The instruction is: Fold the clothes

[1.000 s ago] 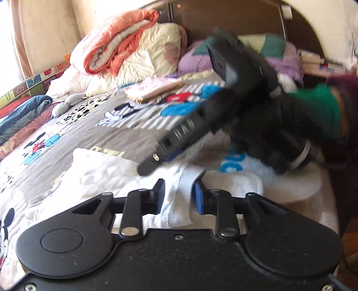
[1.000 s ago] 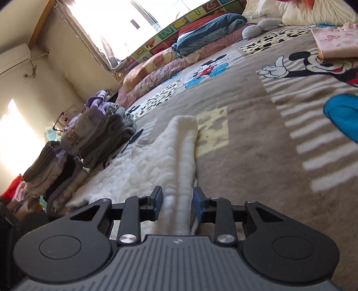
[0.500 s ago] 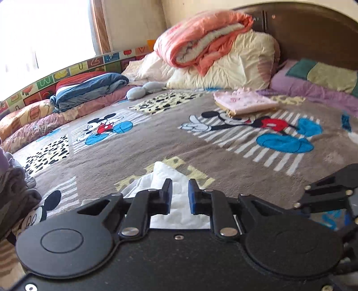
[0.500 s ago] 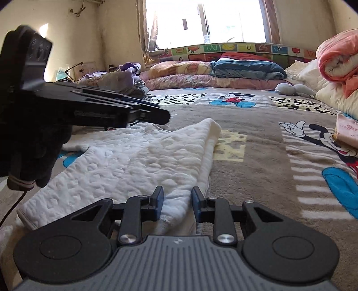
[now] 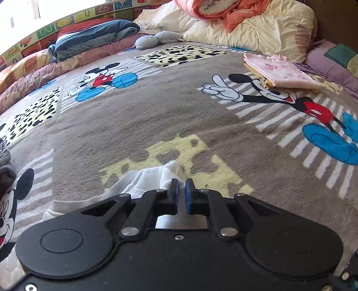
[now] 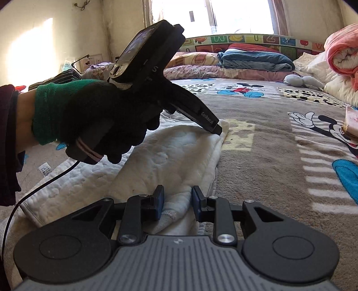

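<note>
My left gripper [image 5: 181,187] is pinched down on the far corner of the white quilted garment [image 6: 179,154], which lies folded over on the cartoon blanket [image 5: 156,112]. My right gripper [image 6: 176,197] stands spread apart, the near hem bunched loosely between its blue pads [image 6: 159,202].

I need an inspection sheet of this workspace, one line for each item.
Surface: bed blanket with cartoon mouse print.
Job's things: white quilted garment, laid flat.
Clutter: folded pink clothes; pile of clothes at the bed edge.
Grippers: left tongs shut on the garment's corner; right tongs open around its edge.
Cables: black cable under the gloved left hand.
Surroundings: rolled bedding, window.
</note>
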The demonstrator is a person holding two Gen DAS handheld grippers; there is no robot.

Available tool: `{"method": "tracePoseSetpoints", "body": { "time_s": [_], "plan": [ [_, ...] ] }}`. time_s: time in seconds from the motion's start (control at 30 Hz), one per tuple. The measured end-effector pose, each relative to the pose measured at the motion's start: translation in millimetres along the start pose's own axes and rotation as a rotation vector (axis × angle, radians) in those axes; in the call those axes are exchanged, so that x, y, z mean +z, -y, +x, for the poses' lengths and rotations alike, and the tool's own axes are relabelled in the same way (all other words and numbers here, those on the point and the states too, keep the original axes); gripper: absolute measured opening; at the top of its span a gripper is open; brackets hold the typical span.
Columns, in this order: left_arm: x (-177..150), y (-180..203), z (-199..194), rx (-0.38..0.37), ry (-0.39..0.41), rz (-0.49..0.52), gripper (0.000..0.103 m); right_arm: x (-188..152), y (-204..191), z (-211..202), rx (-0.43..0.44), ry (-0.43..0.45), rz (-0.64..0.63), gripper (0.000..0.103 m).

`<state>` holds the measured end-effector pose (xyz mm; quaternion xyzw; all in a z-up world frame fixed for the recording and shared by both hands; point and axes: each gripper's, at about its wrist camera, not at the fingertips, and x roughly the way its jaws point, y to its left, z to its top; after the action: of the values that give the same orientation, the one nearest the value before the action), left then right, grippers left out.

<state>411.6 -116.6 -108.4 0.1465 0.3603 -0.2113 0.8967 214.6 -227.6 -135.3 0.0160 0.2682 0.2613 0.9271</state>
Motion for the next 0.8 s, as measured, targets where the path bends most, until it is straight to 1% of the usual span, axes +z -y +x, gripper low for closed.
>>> {"method": "tracePoseSetpoints", "body": {
  "time_s": [0.1, 0.17, 0.27, 0.33, 0.4, 0.47, 0.53, 0.6, 0.63, 0.7, 0.8],
  "plan": [
    [4, 2, 13, 0.009, -0.036, 0.011, 0.007, -1, -1, 0, -0.001, 0.003, -0.003, 0.029],
    [5, 0, 17, 0.013, -0.043, -0.018, 0.007, -1, 0, 0, 0.003, 0.004, 0.004, 0.029],
    [9, 6, 17, 0.046, -0.051, 0.010, 0.007, -1, 3, 1, 0.012, 0.004, 0.018, 0.029],
    [14, 7, 0, 0.046, -0.006, -0.001, 0.007, -1, 4, 2, 0.016, 0.005, 0.025, 0.029],
    [14, 2, -28, 0.039, 0.062, -0.025, 0.007, -1, 5, 2, 0.019, 0.009, 0.031, 0.029],
    [7, -1, -53, 0.038, 0.095, -0.018, 0.007, -2, 4, 1, 0.018, 0.013, 0.032, 0.029],
    [-4, 0, -67, 0.033, 0.081, 0.010, 0.007, -3, 6, 0, 0.023, 0.017, 0.043, 0.029],
    [-15, 6, -70, 0.017, 0.046, 0.045, 0.007, -3, 7, -1, 0.026, 0.020, 0.053, 0.028],
    [-20, 10, -66, 0.025, 0.023, 0.070, 0.007, -3, 8, -1, 0.026, 0.022, 0.057, 0.028],
    [-26, 15, -51, 0.039, -0.017, 0.087, 0.007, -3, 8, -1, 0.026, 0.024, 0.059, 0.028],
    [-34, 17, -28, 0.059, -0.046, 0.051, 0.006, -4, 7, -1, 0.021, 0.025, 0.051, 0.028]
  ]
}}
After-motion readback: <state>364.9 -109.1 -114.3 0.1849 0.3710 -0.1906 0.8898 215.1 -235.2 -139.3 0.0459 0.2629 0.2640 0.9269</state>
